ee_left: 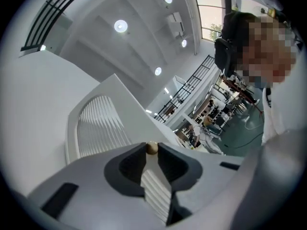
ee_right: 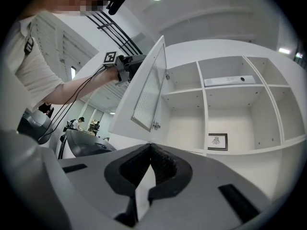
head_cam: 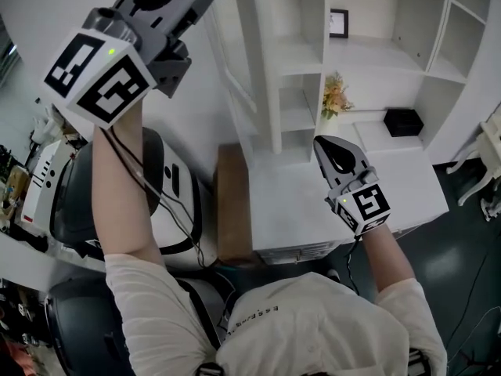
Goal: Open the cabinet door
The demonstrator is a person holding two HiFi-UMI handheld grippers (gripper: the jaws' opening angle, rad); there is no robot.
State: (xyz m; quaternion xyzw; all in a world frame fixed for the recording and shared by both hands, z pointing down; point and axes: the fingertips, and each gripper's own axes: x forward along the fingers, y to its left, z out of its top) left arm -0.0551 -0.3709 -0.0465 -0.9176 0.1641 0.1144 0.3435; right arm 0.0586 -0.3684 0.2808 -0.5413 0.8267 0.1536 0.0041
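Grip comes first: my left gripper (ee_left: 151, 153) has its jaws closed narrowly on the small round beige wooden knob (ee_left: 151, 147), which sits pinched right at their tips. That knob belongs to the white cabinet door with the ribbed glass panel (ee_right: 144, 87). The right gripper view shows the door standing well out from the tall white open-shelved cabinet (ee_right: 205, 104), hinged on its right edge, with the compartment behind it plainly exposed. In the head view the door shows almost edge-on, pointing away from the shelves towards me.

My right gripper (ee_right: 150, 146) hangs low in front of the shelving, jaws brought together with nothing between them. It touches no part of the door.

I judge the task largely done, since the door is clear of its frame and swung wide. What seems left is perhaps a little more swing and then letting go of the knob. I cannot tell whether the hinge has any travel left.
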